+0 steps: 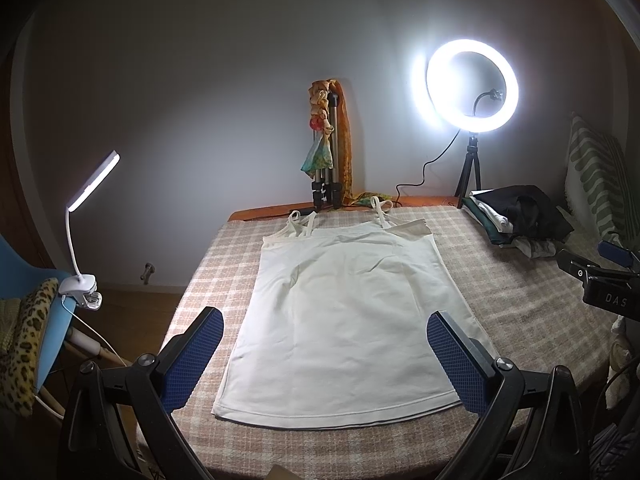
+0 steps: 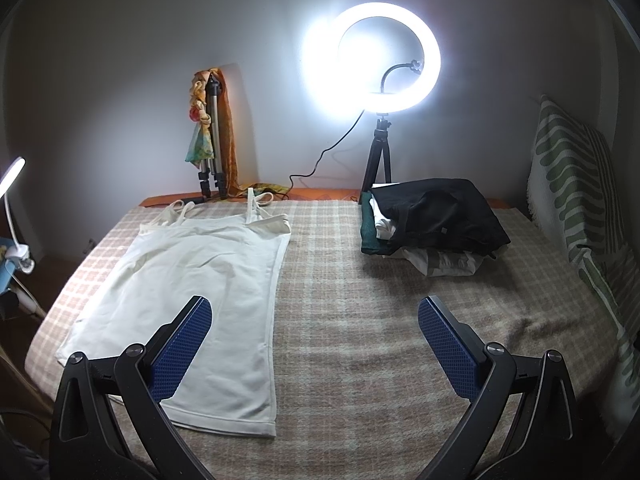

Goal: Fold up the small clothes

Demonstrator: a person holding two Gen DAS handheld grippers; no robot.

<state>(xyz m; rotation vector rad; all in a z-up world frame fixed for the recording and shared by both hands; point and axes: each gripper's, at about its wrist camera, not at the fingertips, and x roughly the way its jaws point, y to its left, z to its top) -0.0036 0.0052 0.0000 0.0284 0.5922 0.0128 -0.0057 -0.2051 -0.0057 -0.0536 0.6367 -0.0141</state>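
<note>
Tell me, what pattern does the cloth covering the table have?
Pink-beige and cream plaid tablecloth, clearest in the right wrist view.

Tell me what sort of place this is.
Probably a room at home set up for filming: a table under a checked blanket against a wall, a lit ring light on a tripod, a clip-on lamp, and a pile of clothes beside the white camisole.

1. Left tool (image 1: 325, 354): black plastic arms; two blue pads (image 1: 192, 356) with fine grid texture; round silver screws at the pivots.
2. Right tool (image 2: 315, 348): same black arms, blue gridded pads (image 2: 182, 346), silver screws.
</note>
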